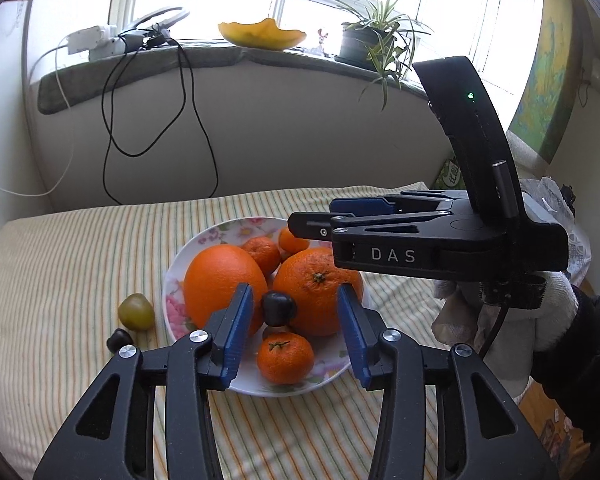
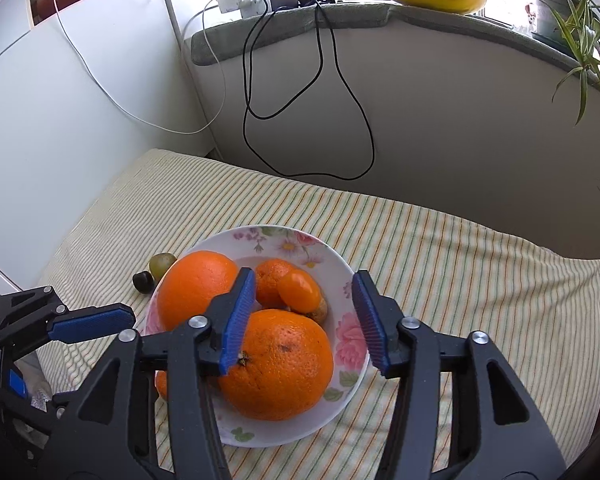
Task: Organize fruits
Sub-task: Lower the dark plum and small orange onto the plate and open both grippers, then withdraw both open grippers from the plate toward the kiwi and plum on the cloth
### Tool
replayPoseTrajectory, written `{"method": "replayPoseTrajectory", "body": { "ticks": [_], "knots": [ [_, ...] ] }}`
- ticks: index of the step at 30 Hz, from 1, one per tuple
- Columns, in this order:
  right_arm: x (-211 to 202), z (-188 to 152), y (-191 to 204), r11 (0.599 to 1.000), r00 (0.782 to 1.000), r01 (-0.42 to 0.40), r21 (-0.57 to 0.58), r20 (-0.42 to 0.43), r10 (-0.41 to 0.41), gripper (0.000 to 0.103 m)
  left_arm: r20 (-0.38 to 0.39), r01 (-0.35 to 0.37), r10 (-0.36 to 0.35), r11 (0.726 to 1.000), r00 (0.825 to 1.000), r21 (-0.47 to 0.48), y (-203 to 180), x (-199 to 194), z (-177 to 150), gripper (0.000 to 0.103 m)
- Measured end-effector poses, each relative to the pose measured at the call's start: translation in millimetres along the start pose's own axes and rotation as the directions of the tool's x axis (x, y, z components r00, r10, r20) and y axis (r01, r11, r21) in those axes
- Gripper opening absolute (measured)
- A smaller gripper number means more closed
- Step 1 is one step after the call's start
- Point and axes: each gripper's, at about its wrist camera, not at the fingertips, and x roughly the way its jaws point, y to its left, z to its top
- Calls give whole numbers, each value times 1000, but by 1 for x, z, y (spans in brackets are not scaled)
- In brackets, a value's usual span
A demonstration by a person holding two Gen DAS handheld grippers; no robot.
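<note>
Both grippers empty, jaws wide apart: left gripper (image 1: 296,320) low over the near side of the plate (image 1: 172,280), right gripper (image 2: 304,316) above the plate's middle. Plate on striped cloth (image 2: 460,248) holds two big oranges (image 2: 278,364), small tangerines (image 1: 285,356) and a dark cherry (image 1: 278,308). Green fruit (image 1: 136,312) and another dark fruit (image 1: 119,340) lie on the cloth just left of the plate. These look light, round and prone to rolling; likely soft, so pinch gently across the middle.
</note>
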Motion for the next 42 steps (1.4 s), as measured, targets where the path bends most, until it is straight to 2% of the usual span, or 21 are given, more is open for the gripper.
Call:
{"method": "replayPoseTrajectory", "body": {
  "ticks": [8, 12, 14, 23, 34, 42],
  "knots": [
    [-12, -1, 4, 1000, 1000, -1, -2, 27, 2, 71, 17, -26, 26, 1000, 1000, -4, 0, -6, 0, 65],
    [-18, -3, 7, 1000, 999, -1, -5, 34, 1, 72, 24, -37, 37, 999, 999, -2, -1, -9, 1, 67],
    [-22, -3, 9, 1000, 999, 1, -7, 38, -1, 72, 27, -44, 45, 999, 999, -2, -1, -11, 0, 72],
    [-37, -8, 13, 1000, 998, 7, -3, 55, -7, 72, 37, -85, 85, 996, 996, 2, 0, -21, -2, 78],
    [-56, -16, 30, 998, 993, 45, -47, 110, -40, 72, 63, -108, 109, 994, 992, -24, 17, -37, -8, 78],
    [-65, -31, 50, 999, 993, -6, -49, 116, 11, 72, 61, -148, 152, 987, 987, -61, 52, -52, -24, 78]
  ]
}}
